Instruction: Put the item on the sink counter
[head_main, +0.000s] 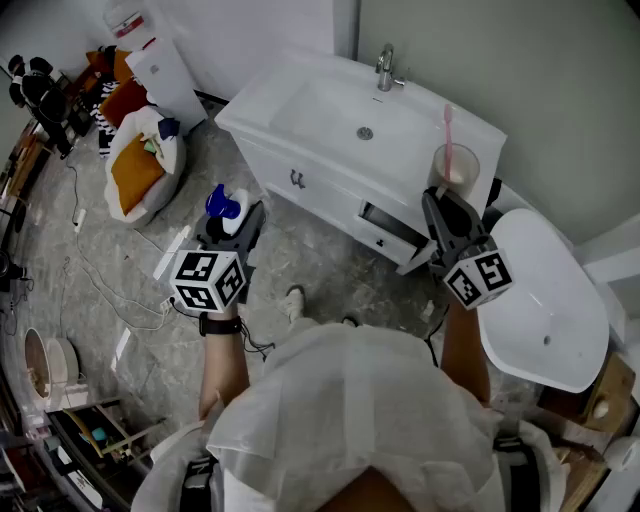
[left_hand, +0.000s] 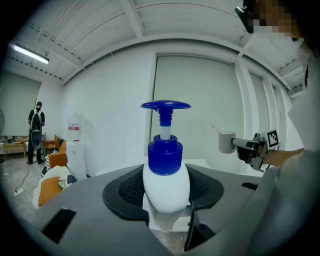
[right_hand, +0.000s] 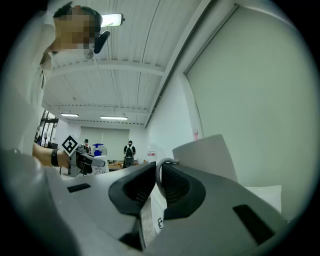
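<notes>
Head view: the left hand-held gripper is left of centre, above the floor, and it holds a white bottle with a blue pump. The bottle is well apart from the white worktop, which crosses the upper middle of the frame with a sink and a tap. The right hand-held gripper is right of centre and holds a cup with a pink toothbrush standing in it. The cup is at the right end of the worktop. I cannot tell whether its bottom touches the surface.

Left gripper view: the jaws are fairly wide and press on both sides of the bottle's body, which stands upright between them. The cup and the other gripper show small at the right edge.

Right gripper view: the jaws are narrow, closed on the thin handle of the cup. The cup's body rises just behind them, in the middle of the frame.
</notes>
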